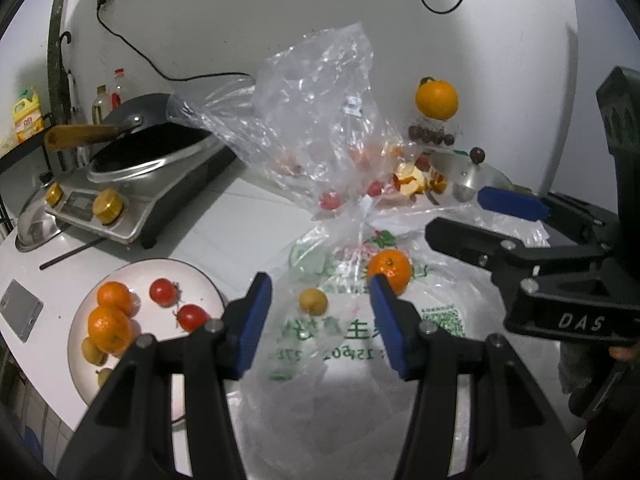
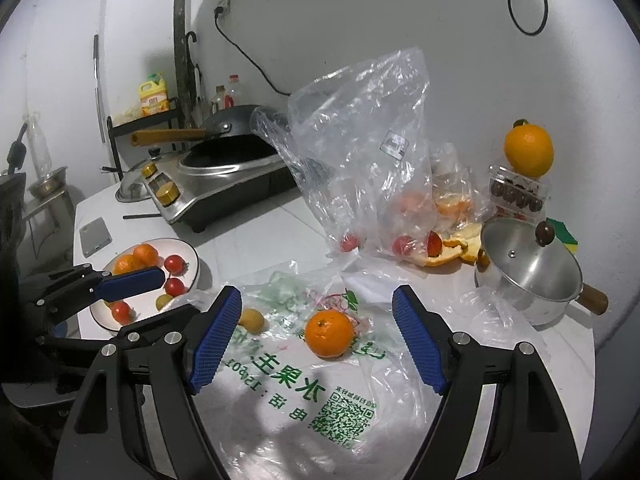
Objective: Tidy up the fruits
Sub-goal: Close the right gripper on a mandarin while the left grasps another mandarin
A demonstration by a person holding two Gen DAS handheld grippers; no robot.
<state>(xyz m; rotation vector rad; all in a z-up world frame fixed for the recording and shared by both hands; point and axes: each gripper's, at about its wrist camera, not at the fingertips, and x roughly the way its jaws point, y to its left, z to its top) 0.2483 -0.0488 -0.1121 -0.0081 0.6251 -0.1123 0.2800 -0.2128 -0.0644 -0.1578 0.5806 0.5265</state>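
White counter (image 2: 256,236), mid-sort: my plate (image 1: 200,280) holds glossy mandarins and cherry tomatoes, while one dimpled mandarin (image 2: 329,333) and a small yellow fruit (image 2: 251,320) wait on a crinkly printed bag (image 2: 304,392) (more sit in clear bags). My left tool (image 1: 316,320) and right tool (image 2: 316,344) gape, both empty.

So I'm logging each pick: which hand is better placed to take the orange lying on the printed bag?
Right. The right tongs stand open with the orange centred between their fingers. The left tongs are open too, but the orange sits off by their right finger.
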